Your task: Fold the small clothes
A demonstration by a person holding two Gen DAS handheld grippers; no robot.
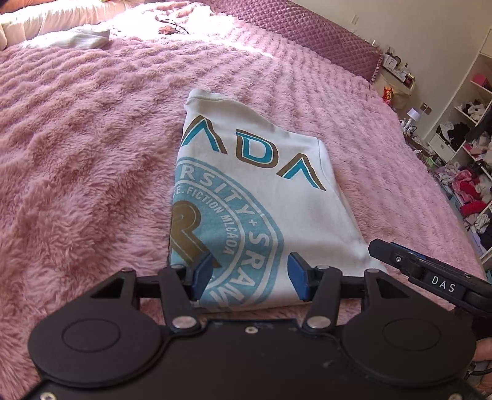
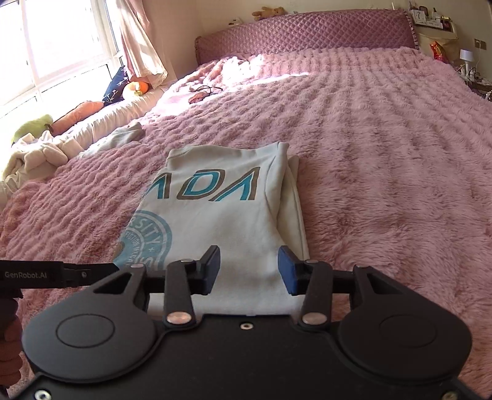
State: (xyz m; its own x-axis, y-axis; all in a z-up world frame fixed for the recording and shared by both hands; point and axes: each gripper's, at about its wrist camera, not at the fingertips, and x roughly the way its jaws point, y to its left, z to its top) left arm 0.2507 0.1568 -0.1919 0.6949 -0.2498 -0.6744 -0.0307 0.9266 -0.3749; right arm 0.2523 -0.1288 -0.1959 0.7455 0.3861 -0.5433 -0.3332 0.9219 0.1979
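A white T-shirt (image 1: 261, 190) with a blue and brown "ADA" print and a round blue seal lies folded into a long strip on the pink fluffy bedspread (image 1: 77, 154). My left gripper (image 1: 249, 264) hovers open at the shirt's near edge, blue pads apart over the seal, nothing pinched. In the right wrist view the same shirt (image 2: 221, 221) shows a folded-under layer along its right side. My right gripper (image 2: 249, 255) stands open over the near right part of the shirt, pads clear of the cloth. Each gripper's tip shows at the edge of the other's view.
A second folded pale garment (image 1: 83, 38) and a small dark item with a cord (image 1: 169, 27) lie far up the bed. The quilted purple headboard (image 2: 304, 30) is at the back. Cluttered shelves (image 1: 470, 138) stand right of the bed, plush toys (image 2: 83, 114) by the window.
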